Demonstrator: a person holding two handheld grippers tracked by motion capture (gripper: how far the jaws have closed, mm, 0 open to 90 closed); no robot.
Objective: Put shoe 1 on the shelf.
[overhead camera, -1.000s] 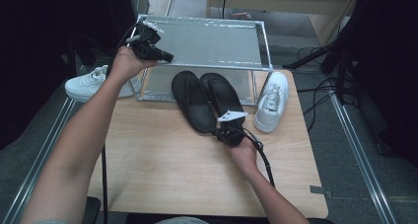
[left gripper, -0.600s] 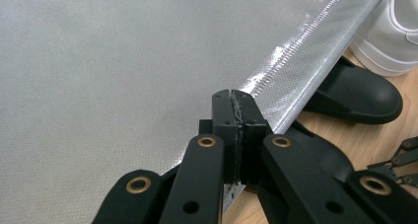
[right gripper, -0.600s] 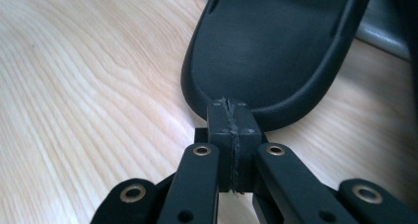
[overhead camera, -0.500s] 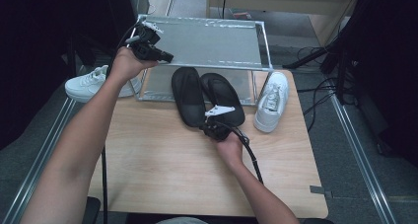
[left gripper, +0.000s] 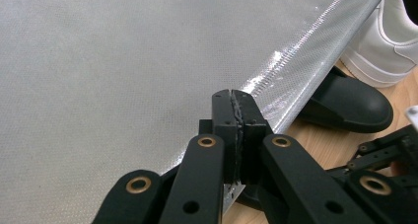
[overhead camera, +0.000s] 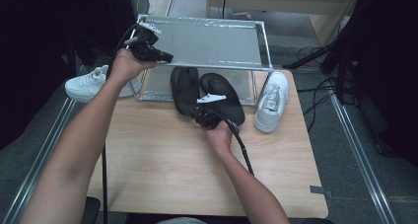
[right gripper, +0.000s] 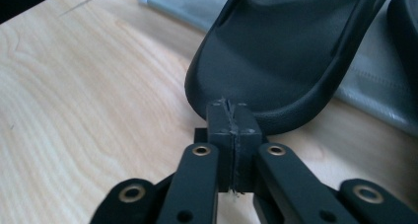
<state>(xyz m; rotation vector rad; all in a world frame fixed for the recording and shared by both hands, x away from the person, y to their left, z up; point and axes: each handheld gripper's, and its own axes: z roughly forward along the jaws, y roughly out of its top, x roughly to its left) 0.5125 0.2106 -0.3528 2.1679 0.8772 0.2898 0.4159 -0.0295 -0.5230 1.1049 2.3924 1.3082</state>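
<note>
Jaws of the right gripper are closed, empty, touching the heel of a black slipper by the rack. Left gripper is closed too. Open wide first, then pinch the heel.

A lab test bay: a pale wooden table framed by aluminium rails, loose black cables on grey carpet, dark curtains closing it in.
</note>
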